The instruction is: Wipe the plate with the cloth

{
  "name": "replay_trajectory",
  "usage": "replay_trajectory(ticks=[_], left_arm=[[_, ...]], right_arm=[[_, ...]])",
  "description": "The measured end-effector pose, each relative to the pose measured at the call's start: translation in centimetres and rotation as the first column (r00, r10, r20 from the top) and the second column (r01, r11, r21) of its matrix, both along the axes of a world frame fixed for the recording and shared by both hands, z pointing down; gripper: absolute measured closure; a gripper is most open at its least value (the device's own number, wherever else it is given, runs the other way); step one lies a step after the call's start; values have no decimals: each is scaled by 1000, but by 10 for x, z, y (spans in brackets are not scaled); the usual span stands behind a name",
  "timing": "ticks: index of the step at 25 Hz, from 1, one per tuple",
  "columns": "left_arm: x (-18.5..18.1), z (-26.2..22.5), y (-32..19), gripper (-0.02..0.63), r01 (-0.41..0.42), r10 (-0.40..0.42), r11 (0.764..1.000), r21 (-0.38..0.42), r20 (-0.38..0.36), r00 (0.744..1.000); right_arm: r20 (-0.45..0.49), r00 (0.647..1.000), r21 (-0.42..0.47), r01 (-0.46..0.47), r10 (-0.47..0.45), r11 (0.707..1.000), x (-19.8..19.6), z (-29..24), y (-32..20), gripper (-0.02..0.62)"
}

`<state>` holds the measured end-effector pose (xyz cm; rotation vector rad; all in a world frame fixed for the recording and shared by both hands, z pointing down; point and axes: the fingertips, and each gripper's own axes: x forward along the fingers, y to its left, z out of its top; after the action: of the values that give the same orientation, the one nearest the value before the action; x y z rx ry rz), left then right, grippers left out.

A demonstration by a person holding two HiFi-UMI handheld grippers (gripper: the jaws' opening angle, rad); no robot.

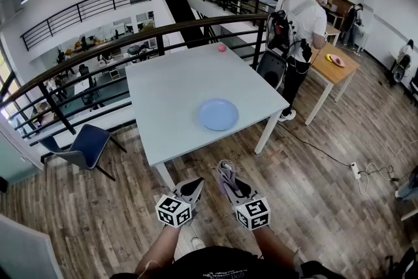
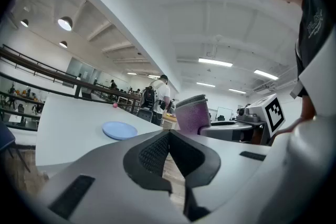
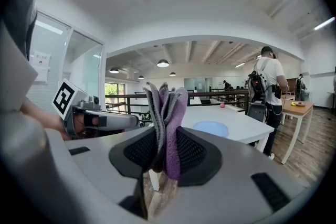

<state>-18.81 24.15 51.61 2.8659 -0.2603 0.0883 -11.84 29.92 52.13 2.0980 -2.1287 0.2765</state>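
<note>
the plate (image 1: 218,114) lies on the table (image 1: 163,82), well ahead of me. my right gripper (image 3: 166,150) clamps the cloth (image 3: 168,113); my left gripper (image 2: 169,138) has its jaws together.

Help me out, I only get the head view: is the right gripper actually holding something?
Observer: Yes. In the right gripper view the right gripper is shut on a folded cloth, purple and grey, which sticks up past the jaws.
Operator: And the left one, is it carrying anything?
Observer: No. In the left gripper view the left gripper is shut, its pads meeting at the tips with nothing between them.
</note>
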Motion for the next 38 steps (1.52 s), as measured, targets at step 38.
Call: replay_trajectory(ticks=[38], left_arm=[[-8, 20, -21, 594, -32, 28, 999, 33, 99, 995]], right_arm=[[85, 994, -6, -62, 63, 998, 7, 12, -33, 477]])
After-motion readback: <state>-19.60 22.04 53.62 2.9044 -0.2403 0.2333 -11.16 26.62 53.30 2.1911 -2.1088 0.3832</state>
